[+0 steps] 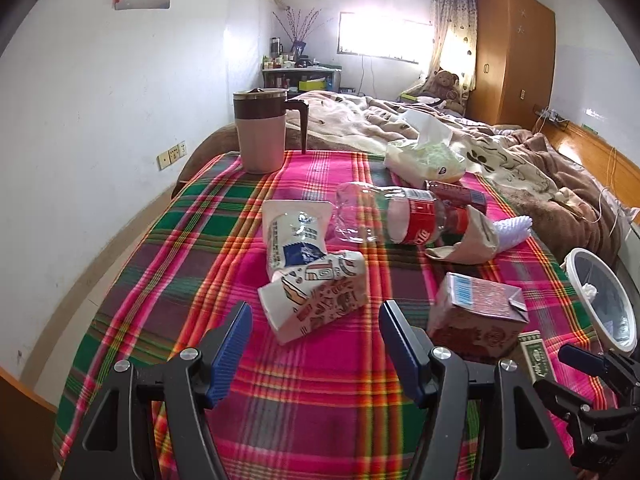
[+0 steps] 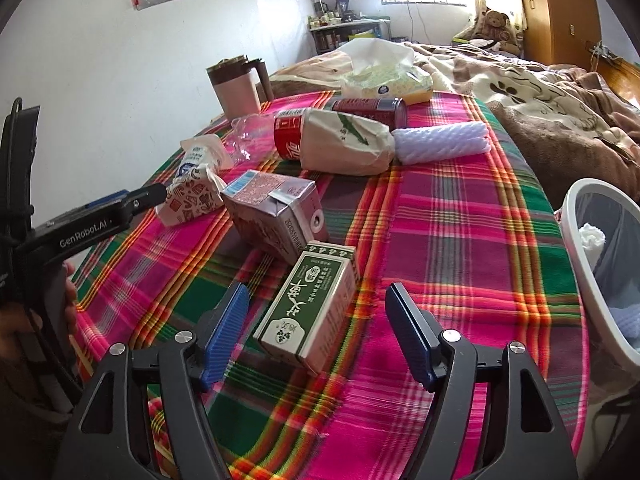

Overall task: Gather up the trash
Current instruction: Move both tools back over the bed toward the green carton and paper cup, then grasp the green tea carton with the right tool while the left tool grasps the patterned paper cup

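Note:
Trash lies on a plaid cloth (image 1: 192,240). My left gripper (image 1: 316,316) is open just short of a crumpled patterned paper cup (image 1: 320,296). Behind the cup are a white pouch (image 1: 294,236), a clear cola bottle (image 1: 384,216), a brown paper bag (image 1: 472,236) and a red can (image 1: 460,194). A pink-brown carton (image 1: 476,312) stands to the right. My right gripper (image 2: 317,292) is open around a green box (image 2: 308,304), and its pads stand apart from the box's sides. A white bin (image 2: 592,256) with crumpled paper inside sits at the right edge.
A pink lidded mug (image 1: 260,132) stands at the cloth's far left. A tissue pack (image 1: 424,156) and a white ribbed roll (image 2: 440,142) lie further back. Rumpled blankets (image 2: 540,80) cover the bed beyond. A white wall runs along the left.

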`<state>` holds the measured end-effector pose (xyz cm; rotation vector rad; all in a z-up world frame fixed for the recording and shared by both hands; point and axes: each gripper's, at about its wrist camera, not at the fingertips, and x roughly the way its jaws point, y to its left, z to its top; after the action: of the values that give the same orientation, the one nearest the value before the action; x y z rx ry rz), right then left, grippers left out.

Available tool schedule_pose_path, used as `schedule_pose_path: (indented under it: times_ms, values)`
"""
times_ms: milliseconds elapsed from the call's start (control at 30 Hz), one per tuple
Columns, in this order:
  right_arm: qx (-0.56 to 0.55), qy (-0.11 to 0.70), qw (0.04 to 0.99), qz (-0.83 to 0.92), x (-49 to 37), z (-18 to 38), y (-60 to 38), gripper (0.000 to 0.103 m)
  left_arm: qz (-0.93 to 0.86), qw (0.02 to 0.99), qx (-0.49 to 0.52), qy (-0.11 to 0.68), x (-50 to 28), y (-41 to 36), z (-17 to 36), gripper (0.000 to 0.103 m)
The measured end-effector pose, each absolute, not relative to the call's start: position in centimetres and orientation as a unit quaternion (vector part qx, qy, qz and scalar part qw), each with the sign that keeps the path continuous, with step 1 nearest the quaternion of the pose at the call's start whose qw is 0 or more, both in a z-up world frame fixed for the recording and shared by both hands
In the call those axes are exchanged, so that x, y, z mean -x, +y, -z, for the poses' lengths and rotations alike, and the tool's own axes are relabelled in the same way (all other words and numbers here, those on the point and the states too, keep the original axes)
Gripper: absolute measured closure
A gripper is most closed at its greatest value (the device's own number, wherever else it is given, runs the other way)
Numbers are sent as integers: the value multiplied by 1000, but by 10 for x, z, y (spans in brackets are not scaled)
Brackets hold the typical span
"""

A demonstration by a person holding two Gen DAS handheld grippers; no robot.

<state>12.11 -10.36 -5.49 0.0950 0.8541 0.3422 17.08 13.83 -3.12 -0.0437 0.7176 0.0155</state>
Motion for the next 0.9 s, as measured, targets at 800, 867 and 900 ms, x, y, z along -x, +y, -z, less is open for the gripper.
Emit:
schedule_pose_path:
  times_ms: [800, 867, 900]
  values:
    - [2, 433, 898, -81, -132, 68, -114, 31, 107, 901, 10, 419, -202, 121, 62, 37]
    - [0, 432, 899, -75, -134, 67, -117, 31, 119, 900, 7, 419, -197, 113, 63, 37]
    - [-2, 432, 899, -73, -134, 67, -119, 31, 119, 903, 6, 412, -195, 111, 61, 38]
